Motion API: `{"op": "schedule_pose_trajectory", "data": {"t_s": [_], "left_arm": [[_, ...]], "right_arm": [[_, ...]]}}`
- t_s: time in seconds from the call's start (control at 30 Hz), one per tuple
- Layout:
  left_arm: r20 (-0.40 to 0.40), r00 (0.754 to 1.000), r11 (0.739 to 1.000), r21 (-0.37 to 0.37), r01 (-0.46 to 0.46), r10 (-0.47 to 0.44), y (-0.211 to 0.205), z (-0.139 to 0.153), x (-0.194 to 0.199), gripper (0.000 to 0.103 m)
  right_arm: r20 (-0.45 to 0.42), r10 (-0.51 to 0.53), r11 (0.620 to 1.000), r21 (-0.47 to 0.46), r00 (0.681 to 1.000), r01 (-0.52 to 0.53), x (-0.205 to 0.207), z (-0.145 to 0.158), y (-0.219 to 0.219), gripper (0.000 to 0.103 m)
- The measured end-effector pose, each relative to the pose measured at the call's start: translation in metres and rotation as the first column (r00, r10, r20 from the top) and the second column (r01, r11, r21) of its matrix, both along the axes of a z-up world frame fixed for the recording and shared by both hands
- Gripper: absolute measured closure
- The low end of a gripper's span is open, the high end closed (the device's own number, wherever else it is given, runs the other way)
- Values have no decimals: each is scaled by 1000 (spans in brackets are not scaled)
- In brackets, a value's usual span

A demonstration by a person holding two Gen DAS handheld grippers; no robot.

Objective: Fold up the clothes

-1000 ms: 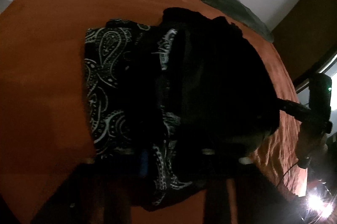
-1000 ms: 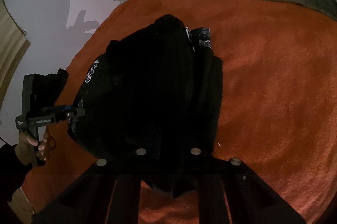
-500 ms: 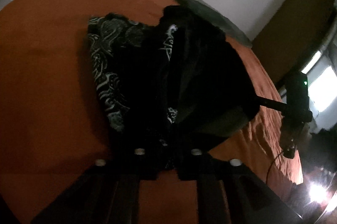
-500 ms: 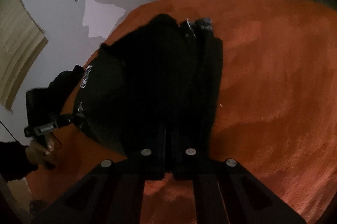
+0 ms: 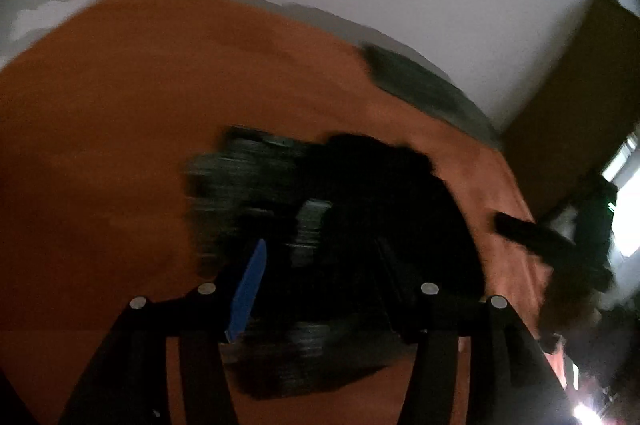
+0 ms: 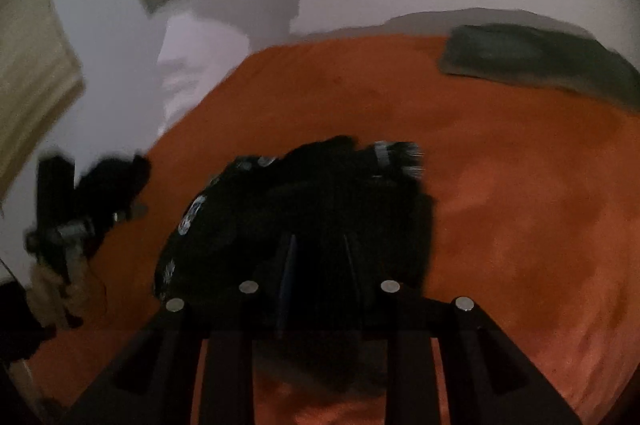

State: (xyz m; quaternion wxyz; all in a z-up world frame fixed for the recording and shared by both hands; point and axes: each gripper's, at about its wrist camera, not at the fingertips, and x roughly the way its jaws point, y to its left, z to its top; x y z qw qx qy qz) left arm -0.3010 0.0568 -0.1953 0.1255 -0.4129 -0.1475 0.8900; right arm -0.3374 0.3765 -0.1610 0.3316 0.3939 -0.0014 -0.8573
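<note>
1. The black patterned garment [image 5: 352, 225] lies bunched in a compact fold on the orange bed cover [image 5: 120, 145]. It sits mid-cover, probably so that both claws can reach it from the near edge.
2. A grey folded cloth [image 6: 540, 61] lies well apart at the far edge, by the wall.
3. Left claw [image 5: 320, 265]: jaws opening and clearly apart, with the blue pad visible on one finger [image 5: 248, 289]. The garment is below and between the fingers; nothing looks pinched.
4. Right claw [image 6: 320, 265]: jaws opening to a narrower gap. The dark cloth sits right at the tips; blur hides any contact, but there's no clamp that I can see.
5. My read is that both claws are letting go after a fold.
</note>
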Motion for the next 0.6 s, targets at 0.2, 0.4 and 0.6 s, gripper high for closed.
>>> {"op": "schedule_pose_trajectory", "data": {"t_s": [0.2, 0.4, 0.6], "left_arm": [[81, 991, 955, -271, 122, -103, 86, -49, -20, 47], [47, 995, 940, -328, 97, -86, 64, -63, -10, 56], [61, 997, 973, -227, 49, -36, 17, -50, 26, 54]], "right_arm": [[0, -48, 970, 239, 999, 47, -17, -52, -43, 94], [101, -172, 974, 165, 980, 154, -47, -95, 0, 103], [66, -189, 969, 173, 980, 175, -35, -77, 0, 103]]}}
